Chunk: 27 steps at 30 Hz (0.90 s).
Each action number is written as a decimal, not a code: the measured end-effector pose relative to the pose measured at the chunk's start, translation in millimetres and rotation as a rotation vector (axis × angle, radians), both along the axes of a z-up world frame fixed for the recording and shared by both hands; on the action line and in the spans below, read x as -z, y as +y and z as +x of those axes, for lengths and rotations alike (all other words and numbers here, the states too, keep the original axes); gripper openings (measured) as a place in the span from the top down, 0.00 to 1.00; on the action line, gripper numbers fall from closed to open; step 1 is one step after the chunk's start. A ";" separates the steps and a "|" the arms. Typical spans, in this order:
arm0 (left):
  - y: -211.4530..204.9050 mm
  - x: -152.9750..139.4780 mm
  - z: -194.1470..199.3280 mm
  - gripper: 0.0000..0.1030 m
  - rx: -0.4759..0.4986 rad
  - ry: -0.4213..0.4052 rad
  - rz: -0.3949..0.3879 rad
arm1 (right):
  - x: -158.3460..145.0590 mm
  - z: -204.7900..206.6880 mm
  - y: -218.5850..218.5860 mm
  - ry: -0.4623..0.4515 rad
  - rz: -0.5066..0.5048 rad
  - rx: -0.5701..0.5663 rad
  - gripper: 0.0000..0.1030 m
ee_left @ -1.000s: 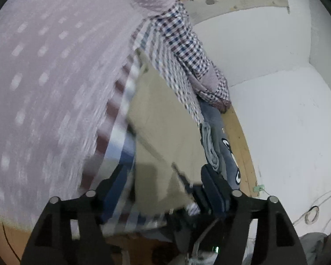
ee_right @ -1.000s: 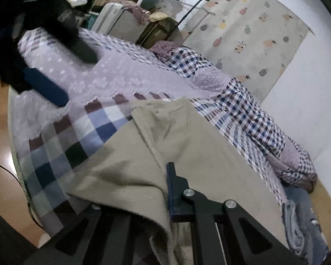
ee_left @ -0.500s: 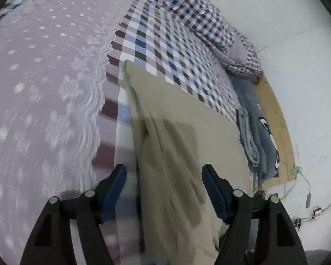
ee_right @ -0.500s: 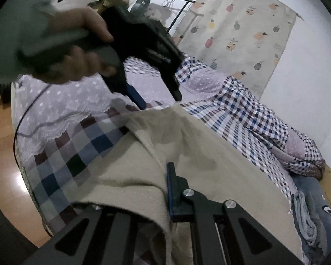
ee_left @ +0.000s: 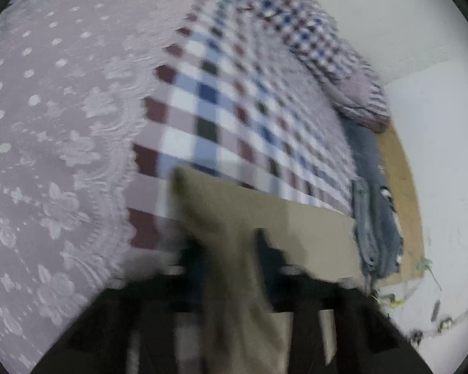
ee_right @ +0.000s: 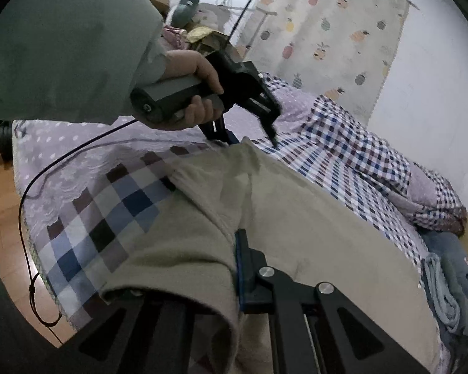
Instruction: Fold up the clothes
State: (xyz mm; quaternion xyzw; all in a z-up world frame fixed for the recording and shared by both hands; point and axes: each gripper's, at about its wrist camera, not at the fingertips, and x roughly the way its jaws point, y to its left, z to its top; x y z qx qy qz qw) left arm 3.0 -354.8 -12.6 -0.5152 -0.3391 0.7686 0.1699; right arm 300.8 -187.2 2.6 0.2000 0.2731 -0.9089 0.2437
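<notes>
A beige garment [ee_left: 296, 227] [ee_right: 296, 218] lies spread on the checked bedsheet [ee_left: 218, 109] [ee_right: 109, 218]. My left gripper [ee_left: 229, 249] [ee_right: 249, 138] is at the garment's far corner, its jaws closing on a raised fold of the beige cloth; the left wrist view is blurred. A person's hand [ee_right: 196, 71] in a grey-green sleeve holds that gripper. My right gripper [ee_right: 231, 249] is shut on the garment's near edge, and the cloth drapes over its left finger and hides it.
A lilac lace cover [ee_left: 46, 124] lies left of the sheet. A small-checked quilt [ee_right: 374, 162] is bunched along the wall side. Folded blue-grey clothes [ee_right: 446, 280] [ee_left: 374, 218] sit at the bed's right end. Wooden floor [ee_right: 3, 202] and a black cable [ee_right: 25, 218] are at left.
The left gripper travelled across the bed to the garment's far corner, and its jaws went from wide apart to closing on a beige fold. The right gripper kept its grip and place.
</notes>
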 end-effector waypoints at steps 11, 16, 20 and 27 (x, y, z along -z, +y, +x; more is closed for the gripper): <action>16.9 -62.6 30.8 0.94 -0.023 0.176 -0.009 | -11.1 -3.7 9.8 0.011 0.006 0.007 0.98; 48.0 -113.9 39.3 0.94 0.003 0.241 -0.020 | -35.7 3.2 21.7 0.050 -0.018 0.027 0.98; 74.9 -153.5 44.6 0.94 0.011 0.280 -0.016 | -53.5 11.3 37.6 0.076 -0.037 0.052 0.98; 131.1 -208.4 50.1 0.94 0.022 0.323 -0.017 | -80.8 21.4 74.7 0.104 -0.084 0.108 0.98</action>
